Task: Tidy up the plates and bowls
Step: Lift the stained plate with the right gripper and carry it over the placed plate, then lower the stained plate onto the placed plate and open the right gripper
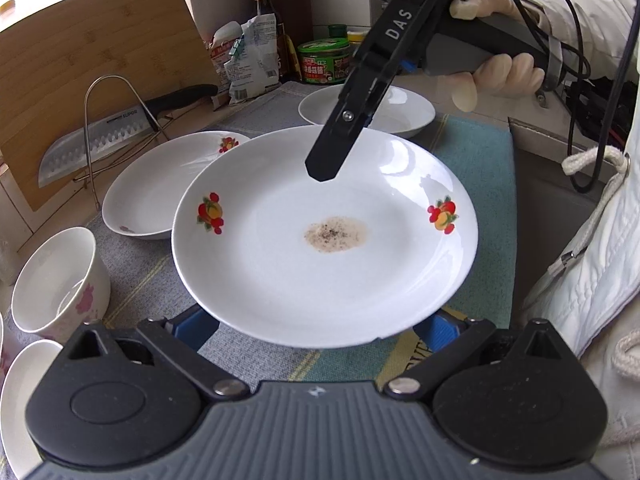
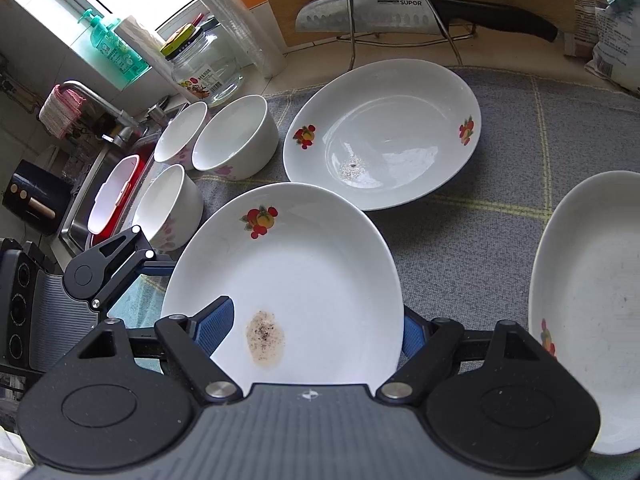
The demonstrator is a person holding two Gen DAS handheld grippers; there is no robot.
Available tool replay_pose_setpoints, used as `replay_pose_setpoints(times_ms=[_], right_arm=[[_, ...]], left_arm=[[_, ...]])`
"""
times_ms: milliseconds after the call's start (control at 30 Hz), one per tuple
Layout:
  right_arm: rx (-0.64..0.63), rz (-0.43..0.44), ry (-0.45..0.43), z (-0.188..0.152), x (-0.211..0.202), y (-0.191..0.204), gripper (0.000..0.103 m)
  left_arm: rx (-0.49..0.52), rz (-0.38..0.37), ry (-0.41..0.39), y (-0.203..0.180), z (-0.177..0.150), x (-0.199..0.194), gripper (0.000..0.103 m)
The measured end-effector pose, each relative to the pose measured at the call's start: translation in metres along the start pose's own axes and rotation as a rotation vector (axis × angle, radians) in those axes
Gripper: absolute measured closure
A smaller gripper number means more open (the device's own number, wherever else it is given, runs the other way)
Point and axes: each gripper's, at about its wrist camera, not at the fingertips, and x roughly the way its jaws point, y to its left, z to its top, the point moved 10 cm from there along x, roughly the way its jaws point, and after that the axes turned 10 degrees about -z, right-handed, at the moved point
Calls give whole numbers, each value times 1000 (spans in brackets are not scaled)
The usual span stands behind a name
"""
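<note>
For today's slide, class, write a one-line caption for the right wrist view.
Right gripper straddling a fruit-patterned plate with a brown stain, beside another plate and three bowls.
</note>
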Motion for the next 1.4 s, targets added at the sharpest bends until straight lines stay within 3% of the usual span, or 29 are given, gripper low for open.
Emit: replay_pose_setpoints(times_ms=[700,1400], right_arm=[[106,-87,-77,-2,-51,-110,15],[200,-118,-98,-9,-63,-191,15]], left_arm=[[92,-98,-6,-11,87,79,2],[114,-158,25,-20,129,141,2]])
